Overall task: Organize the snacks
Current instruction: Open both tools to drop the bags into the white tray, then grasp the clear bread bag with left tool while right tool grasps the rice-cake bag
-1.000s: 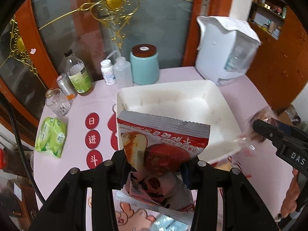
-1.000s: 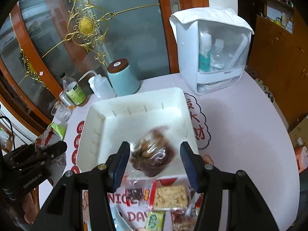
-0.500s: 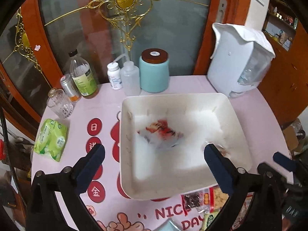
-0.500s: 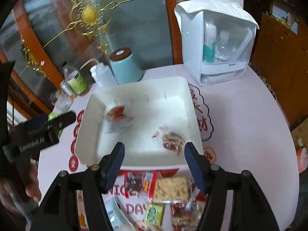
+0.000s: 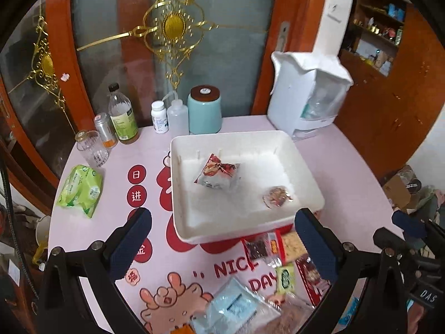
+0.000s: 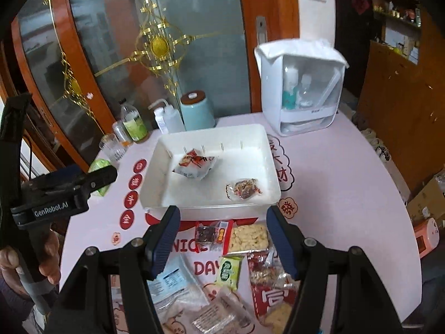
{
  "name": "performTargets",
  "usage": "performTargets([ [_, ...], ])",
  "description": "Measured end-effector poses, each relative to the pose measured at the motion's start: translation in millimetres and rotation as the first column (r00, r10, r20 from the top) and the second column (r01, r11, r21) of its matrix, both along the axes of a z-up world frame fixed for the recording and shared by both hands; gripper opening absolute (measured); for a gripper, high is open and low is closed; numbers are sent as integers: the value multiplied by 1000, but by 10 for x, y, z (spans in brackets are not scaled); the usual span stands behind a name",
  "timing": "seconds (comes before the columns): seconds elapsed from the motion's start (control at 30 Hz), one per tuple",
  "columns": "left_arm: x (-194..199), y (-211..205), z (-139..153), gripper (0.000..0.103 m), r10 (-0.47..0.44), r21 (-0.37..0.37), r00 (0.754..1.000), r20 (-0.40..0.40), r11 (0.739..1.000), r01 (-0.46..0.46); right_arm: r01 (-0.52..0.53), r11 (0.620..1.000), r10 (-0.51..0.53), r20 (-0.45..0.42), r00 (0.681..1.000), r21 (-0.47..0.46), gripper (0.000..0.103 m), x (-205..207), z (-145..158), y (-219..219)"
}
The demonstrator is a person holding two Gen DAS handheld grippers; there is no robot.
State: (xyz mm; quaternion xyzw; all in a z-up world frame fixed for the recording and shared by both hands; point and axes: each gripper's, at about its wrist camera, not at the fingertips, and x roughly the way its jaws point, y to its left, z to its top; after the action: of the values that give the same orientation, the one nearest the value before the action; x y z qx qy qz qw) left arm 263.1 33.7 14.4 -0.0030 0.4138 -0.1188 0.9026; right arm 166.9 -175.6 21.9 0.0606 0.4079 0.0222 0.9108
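Both packets now lie in the white tray (image 5: 303, 214) — left gripper (image 5: 222, 245) and right gripper (image 6: 222, 239) spread, empty. Next: pick from the snack pile (image 6: 244, 239) before the tray.

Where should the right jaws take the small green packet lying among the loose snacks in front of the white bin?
Probably across the narrow width of the green packet, coming down from above. It lies flat on the table, long axis pointing toward the white bin, so no edge stands up. The right gripper is open and empty above the pile.
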Motion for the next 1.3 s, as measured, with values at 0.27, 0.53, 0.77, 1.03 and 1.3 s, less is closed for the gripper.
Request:
performTargets([
  [0.27,-617,47,212,102,-15,27,999,35,1000,14,75,997,-72,105,992,-25,65,-730,282,16],
  [0.53,-1126,-95,198,102,-88,16,995,51,996,88,163,985,-152,154,976,-60,66,-1283,259,2],
  [0.77,-1372,-204,65,102,-123,-19,992,23,992,124,237,970,-226,162,961,-51,66,-1647,119,-91],
  [1.03,-1554,-329,-162,102,-145,-46,989,-27,989,144,301,953,-293,144,945,-35,66,-1916,-20,-283],
  [1.3,-1768,-560,-295,102,-186,-23,983,-11,982,185,348,938,-345,109,932,-10,66,-2048,-191,-525],
])
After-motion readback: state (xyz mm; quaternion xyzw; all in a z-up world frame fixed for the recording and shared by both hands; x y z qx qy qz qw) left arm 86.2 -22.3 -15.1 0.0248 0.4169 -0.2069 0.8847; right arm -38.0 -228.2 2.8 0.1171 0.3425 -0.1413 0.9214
